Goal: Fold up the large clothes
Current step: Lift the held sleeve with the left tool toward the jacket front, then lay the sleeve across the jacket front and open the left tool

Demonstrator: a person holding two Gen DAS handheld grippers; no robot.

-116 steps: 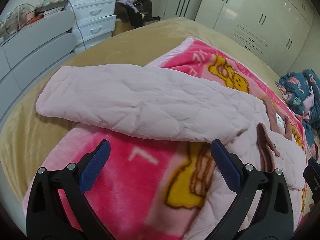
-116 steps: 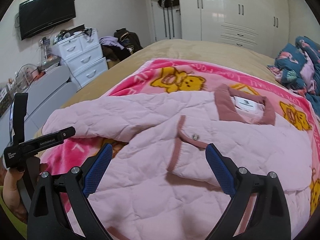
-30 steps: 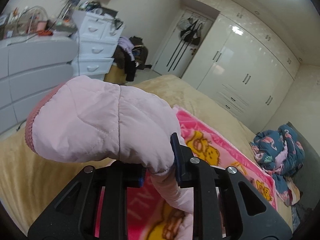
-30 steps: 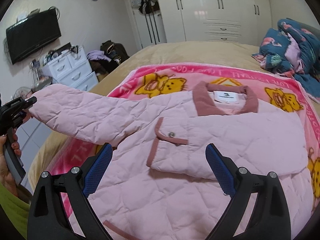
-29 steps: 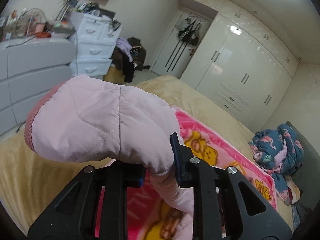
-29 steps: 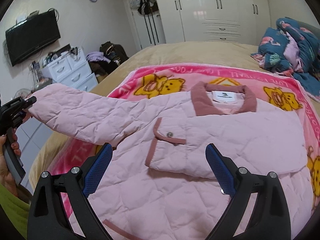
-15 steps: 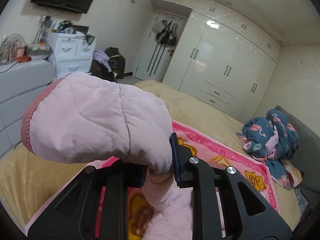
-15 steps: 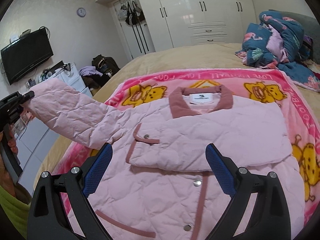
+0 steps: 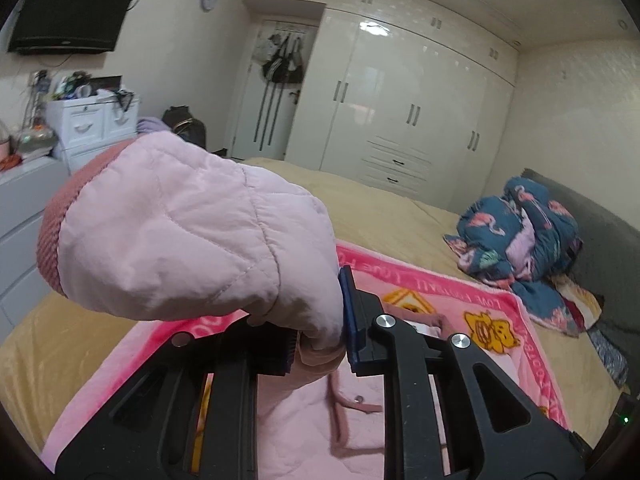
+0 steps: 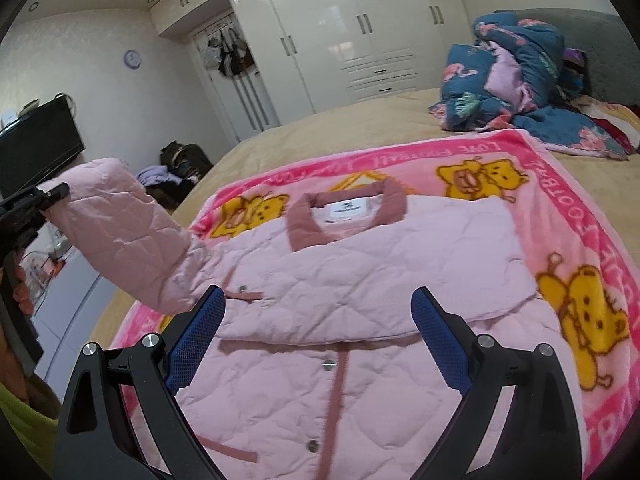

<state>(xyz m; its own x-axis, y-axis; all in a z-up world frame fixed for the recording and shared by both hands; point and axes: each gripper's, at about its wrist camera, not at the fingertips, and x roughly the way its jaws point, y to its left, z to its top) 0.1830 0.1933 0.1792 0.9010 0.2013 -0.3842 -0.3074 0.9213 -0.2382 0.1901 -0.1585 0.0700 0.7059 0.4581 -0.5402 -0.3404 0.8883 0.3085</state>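
Sleeve (image 9: 188,232) risk: I am pinching it in the left gripper (image 9: 320,344) — puffy quilting may be slipping free mid-fold; right gripper (image 10: 318,344) jaws are hanging spread over the jacket (image 10: 360,280).

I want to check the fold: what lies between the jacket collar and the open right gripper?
In the right wrist view, only the sleeve folded across the chest lies between collar and right gripper.
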